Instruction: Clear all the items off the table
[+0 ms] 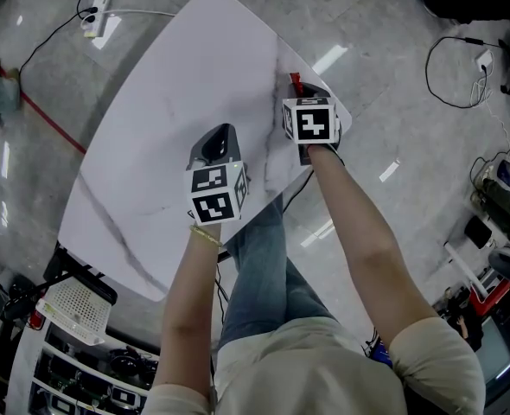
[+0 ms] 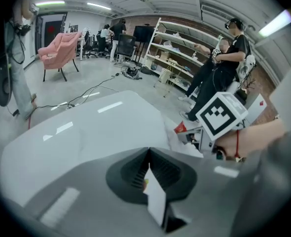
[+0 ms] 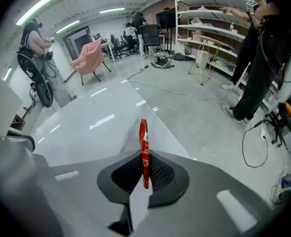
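Note:
The white marble table (image 1: 168, 102) carries only a thin red packet (image 3: 144, 142), which stands up on edge near the table's right rim. My right gripper (image 3: 144, 168) is shut on its lower part, and the packet's top sticks out beyond the jaws. In the head view this red packet (image 1: 294, 82) shows just past the right gripper (image 1: 297, 93). My left gripper (image 1: 214, 139) hovers over the table's near middle, jaws together. In the left gripper view the left gripper (image 2: 149, 154) has nothing clearly between its pads, and the right gripper (image 2: 190, 134) is seen at the right with the red packet (image 2: 180, 128).
A cart of equipment (image 1: 73, 309) stands by the table's near left corner. Cables and a power strip (image 1: 96, 17) lie on the floor. A pink chair (image 2: 60, 48), shelves (image 2: 185, 48) and several people stand further off.

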Demonstrator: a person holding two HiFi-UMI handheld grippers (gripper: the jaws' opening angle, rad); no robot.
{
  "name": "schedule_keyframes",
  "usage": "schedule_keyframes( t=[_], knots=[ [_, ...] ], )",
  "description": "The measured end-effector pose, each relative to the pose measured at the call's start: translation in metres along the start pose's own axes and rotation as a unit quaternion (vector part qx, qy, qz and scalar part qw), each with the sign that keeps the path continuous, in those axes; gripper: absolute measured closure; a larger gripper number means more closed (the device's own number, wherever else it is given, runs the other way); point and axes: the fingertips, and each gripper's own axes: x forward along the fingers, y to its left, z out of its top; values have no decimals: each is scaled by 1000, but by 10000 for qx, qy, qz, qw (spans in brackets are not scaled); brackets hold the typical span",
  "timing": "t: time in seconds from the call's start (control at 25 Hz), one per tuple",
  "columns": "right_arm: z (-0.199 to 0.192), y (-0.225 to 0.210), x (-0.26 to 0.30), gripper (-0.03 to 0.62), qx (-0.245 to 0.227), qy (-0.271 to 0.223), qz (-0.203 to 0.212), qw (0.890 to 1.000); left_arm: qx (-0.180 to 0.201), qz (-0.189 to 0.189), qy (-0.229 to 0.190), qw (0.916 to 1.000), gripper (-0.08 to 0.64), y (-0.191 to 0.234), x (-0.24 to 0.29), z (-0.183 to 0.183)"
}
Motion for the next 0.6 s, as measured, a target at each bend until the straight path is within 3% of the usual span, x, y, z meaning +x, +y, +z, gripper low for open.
schedule_keyframes(
  t=[0.6],
  knots=[
    [5, 8, -62, 580, -50, -366, -137, 9992, -6, -37, -169, 9999, 551, -6, -39, 8]
  ],
)
